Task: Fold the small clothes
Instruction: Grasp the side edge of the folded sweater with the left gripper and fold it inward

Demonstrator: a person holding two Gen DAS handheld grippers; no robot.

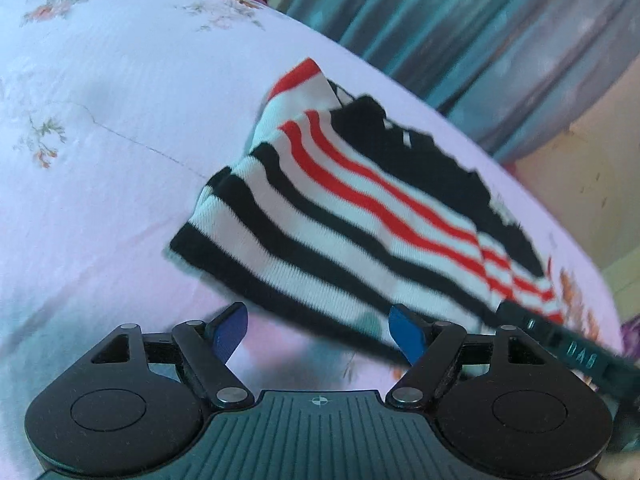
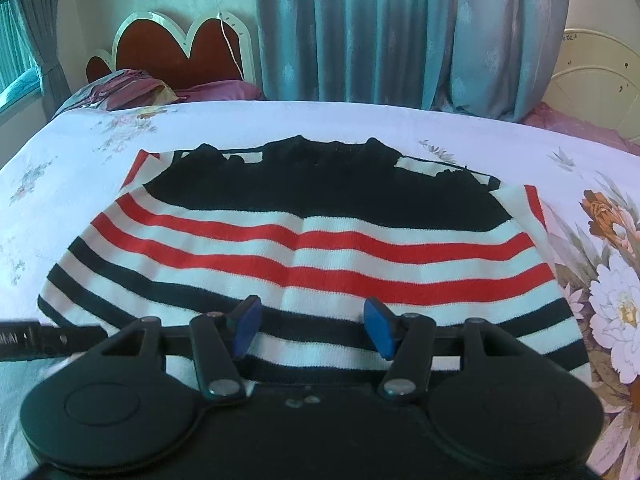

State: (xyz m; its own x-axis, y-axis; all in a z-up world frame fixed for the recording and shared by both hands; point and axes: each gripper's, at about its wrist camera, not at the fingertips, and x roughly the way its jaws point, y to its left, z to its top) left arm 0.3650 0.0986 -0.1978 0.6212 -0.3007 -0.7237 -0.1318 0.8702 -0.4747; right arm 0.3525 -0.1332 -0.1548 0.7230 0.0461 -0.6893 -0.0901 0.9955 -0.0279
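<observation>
Striped knit sweater (image 2: 304, 256) flat mid-bed on floral sheet (image 1: 100, 120). Left gripper (image 1: 318, 330) spread at hem corner; right gripper (image 2: 312, 328) spread over hem, pinching nothing.

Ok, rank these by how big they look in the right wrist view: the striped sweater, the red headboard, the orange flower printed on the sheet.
1. striped sweater, by far the largest.
2. red headboard.
3. orange flower, smallest.
The sweater lies nearest the camera and the headboard farthest, so apparent size may mislead.
</observation>
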